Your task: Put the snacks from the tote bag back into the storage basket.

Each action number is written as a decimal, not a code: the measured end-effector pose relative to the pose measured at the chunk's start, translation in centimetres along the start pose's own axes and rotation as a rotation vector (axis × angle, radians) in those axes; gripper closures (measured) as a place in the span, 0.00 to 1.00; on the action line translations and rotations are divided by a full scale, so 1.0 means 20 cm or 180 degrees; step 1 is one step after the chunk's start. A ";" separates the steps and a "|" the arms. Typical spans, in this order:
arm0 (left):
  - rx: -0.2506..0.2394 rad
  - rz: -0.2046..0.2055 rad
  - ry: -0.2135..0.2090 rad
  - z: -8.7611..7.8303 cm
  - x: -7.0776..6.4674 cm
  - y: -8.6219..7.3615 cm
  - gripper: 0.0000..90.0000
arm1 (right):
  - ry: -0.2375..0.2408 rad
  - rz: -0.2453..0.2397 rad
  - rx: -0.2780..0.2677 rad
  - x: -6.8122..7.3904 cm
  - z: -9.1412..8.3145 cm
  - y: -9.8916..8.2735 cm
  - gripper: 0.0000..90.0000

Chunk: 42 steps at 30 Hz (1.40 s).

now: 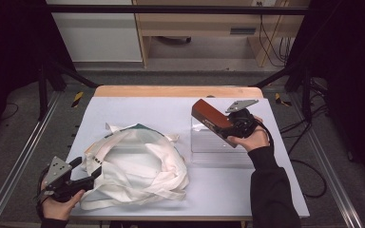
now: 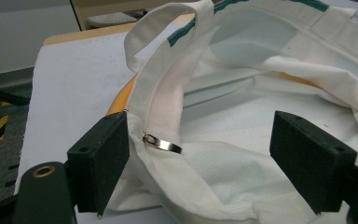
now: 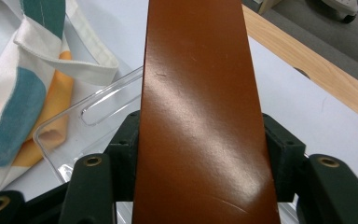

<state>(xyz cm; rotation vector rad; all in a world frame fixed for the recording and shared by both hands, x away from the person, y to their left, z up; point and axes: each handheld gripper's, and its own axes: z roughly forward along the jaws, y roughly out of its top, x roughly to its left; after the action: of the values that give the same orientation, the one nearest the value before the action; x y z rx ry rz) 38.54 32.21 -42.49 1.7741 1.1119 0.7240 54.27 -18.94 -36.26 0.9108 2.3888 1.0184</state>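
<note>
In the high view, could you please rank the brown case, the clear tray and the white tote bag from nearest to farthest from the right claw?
1. Brown case: clamped in the right claw.
2. Clear tray: just below it.
3. White tote bag: far left, by the left claw.

Brown case (image 1: 211, 119): glossy, oblong, held tilted above clear tray, right of centre. White bag (image 1: 138, 166): teal trim, mouth open, crumpled, lying near left on table.
</note>
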 end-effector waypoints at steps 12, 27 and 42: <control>0.0019 0.0006 0.0003 0.00 0.00 0.00 0.22 | 0.0104 -0.0050 0.0075 -0.04 0.03 -0.09 0.48; 0.0032 0.0023 -0.0001 0.01 -0.01 0.00 0.22 | 0.0212 -0.0153 0.0142 -0.05 0.07 -0.12 0.48; 0.0049 0.0042 0.0001 0.01 -0.01 0.00 0.22 | 0.0270 -0.0203 0.0112 -0.07 0.10 -0.12 0.48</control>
<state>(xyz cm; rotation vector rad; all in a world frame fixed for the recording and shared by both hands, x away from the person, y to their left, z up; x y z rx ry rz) 38.64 32.00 -42.60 1.7960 1.1098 0.7255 55.44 -20.25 -39.23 0.8131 2.4962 1.0128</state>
